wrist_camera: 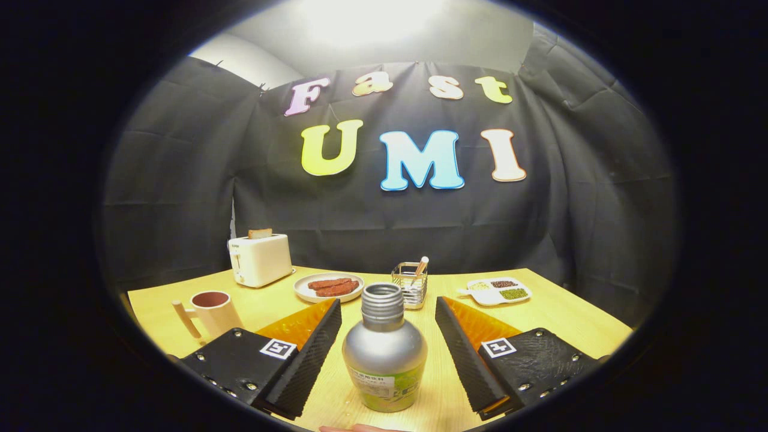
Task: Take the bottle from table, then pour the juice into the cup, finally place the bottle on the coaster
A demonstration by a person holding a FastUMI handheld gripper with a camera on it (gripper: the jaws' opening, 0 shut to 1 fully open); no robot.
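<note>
On the wooden worktop (558,324), taking the bottle (384,354) as the landmark: far to its left and behind stands a toaster (260,259) with a slice of bread in it, and nearer on the left a cup (211,312) with a handle. Just behind-left of the bottle lies a plate (328,287) of sausages. The bottle stands upright, uncapped, between the spread fingers of the tool (384,354), which is open with neither finger touching it; its label print is too small to read. Behind it sits a wire holder (410,284), and behind-right a divided dish (495,291) of beans.
</note>
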